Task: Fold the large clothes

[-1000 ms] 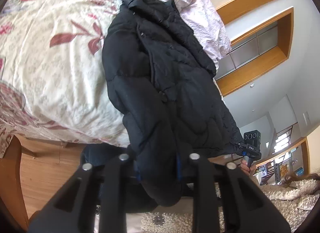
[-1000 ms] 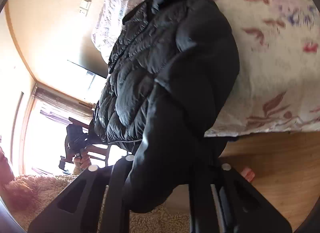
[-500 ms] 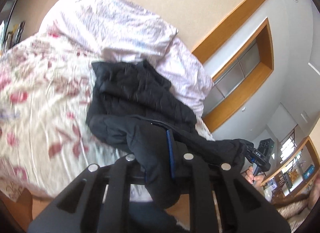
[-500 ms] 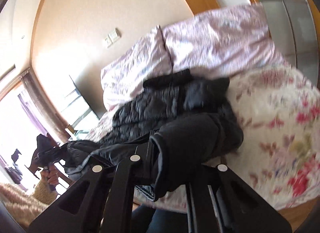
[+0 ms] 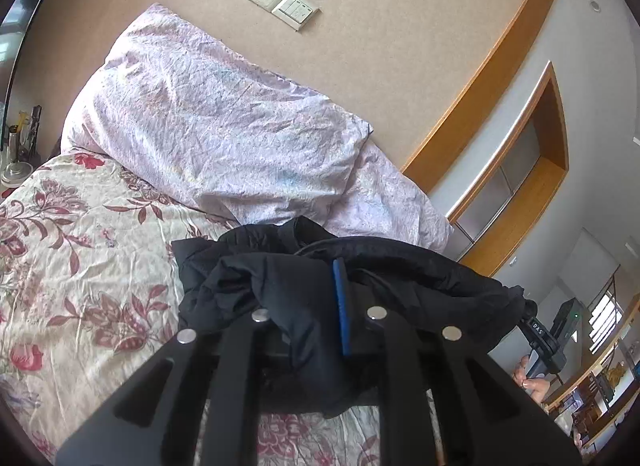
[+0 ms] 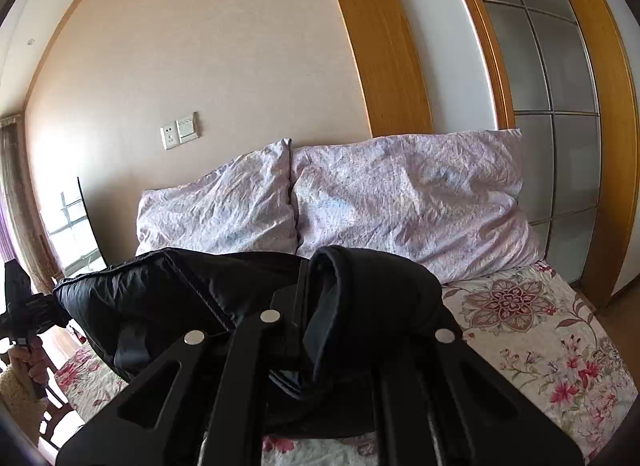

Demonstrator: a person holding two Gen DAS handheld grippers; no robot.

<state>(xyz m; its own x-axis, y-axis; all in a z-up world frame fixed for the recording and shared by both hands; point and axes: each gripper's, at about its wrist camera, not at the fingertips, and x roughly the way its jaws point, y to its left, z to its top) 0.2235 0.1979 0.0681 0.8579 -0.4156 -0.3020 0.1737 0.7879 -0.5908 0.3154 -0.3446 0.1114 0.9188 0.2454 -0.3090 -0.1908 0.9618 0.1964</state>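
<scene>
The bed [image 6: 560, 350] wears a cream spread printed with red and pink flowers and leafy sprays, its cloth lightly wrinkled. At the head of the bed two crumpled pale lilac pillows [image 6: 408, 201] stand side by side, touching, leaning against the beige wall. A black padded jacket [image 5: 224, 266] rests partly on the spread just in front of the pillows, its near part raised off the bed.

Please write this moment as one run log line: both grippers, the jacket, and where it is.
left gripper: shut on black jacket | right gripper: shut on black jacket | jacket: stretched between both, lifted over floral bedspread | pillows: behind
</scene>
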